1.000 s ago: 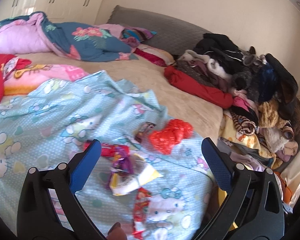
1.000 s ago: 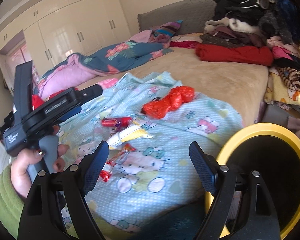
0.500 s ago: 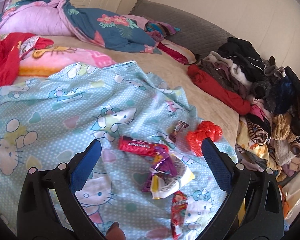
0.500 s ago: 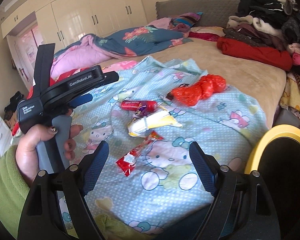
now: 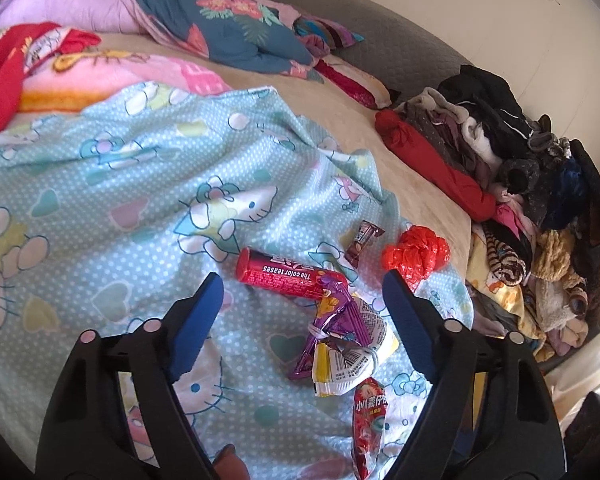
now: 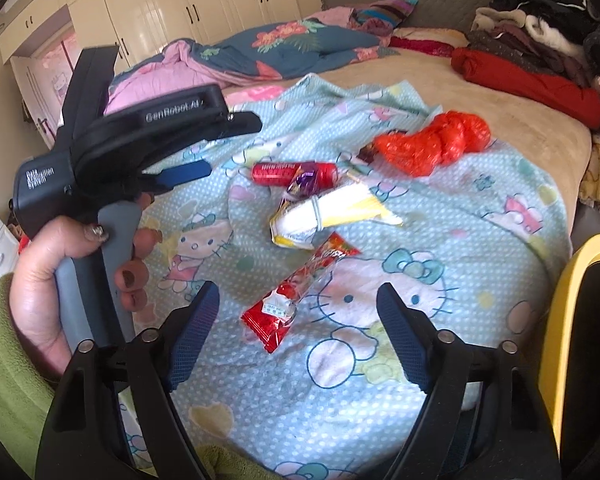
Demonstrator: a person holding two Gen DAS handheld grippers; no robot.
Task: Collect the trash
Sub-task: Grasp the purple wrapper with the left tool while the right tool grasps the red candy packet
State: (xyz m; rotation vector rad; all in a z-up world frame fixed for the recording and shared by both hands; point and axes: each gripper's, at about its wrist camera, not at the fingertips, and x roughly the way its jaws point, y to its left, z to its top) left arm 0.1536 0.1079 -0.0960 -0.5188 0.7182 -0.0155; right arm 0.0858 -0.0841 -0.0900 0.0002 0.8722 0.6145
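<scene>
Trash lies on a light blue cartoon-print sheet (image 5: 100, 184) on the bed. There is a red candy tube (image 5: 284, 274), a purple wrapper (image 5: 332, 332), a yellow-white wrapper (image 5: 348, 364), a red snack packet (image 5: 368, 420), a small brown wrapper (image 5: 362, 240) and a crumpled red plastic bag (image 5: 416, 254). My left gripper (image 5: 302, 300) is open and empty, hovering over the tube and wrappers. My right gripper (image 6: 298, 312) is open and empty, just above the red snack packet (image 6: 296, 292). The left gripper (image 6: 188, 152) also shows in the right wrist view, held in a hand.
A yellow-rimmed bin with a black liner (image 6: 564, 320) stands at the bed's right edge. A heap of clothes (image 5: 520, 184) and a red roll (image 5: 432, 164) fill the right side. Quilts (image 5: 160, 12) lie at the headboard end. Wardrobes (image 6: 172, 12) stand behind.
Both grippers have moved forward and down toward the trash pile, which now looks larger and closer. Both stayed open. The trash has not moved.
</scene>
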